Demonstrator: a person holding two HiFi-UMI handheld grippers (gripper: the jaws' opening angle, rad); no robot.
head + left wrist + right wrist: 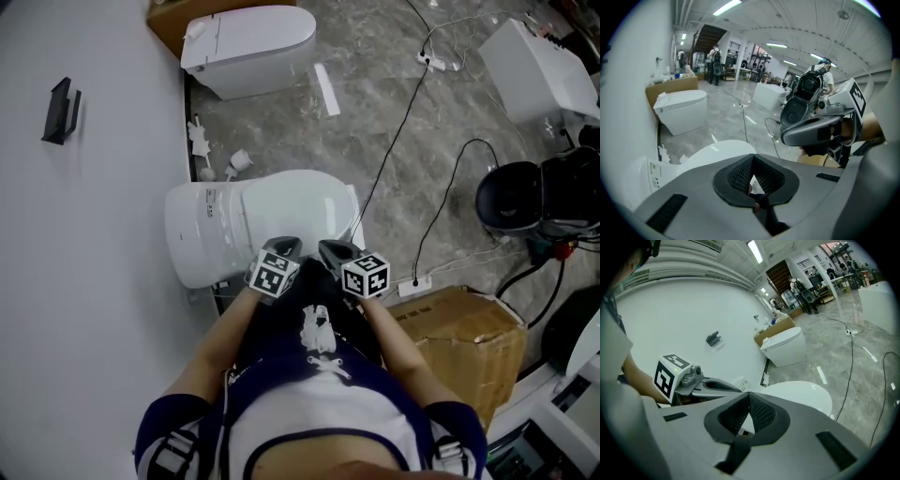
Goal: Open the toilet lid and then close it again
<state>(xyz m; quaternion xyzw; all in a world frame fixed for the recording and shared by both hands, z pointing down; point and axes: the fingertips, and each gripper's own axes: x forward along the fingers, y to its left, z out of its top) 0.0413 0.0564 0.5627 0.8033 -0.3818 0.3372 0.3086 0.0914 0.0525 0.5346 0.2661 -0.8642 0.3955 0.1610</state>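
Grippers, two: left gripper (286,247) and right gripper (334,248), fingers closed, by lowered toilet lid (295,204).

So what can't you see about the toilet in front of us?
- Inside the bowl: in every view, the closed toilet lid covers it.
- The lid's near edge: in the head view, the left gripper and right gripper overlap it.
- Tank label wording: too small to read.
- Black wall fitting: too small to identify.
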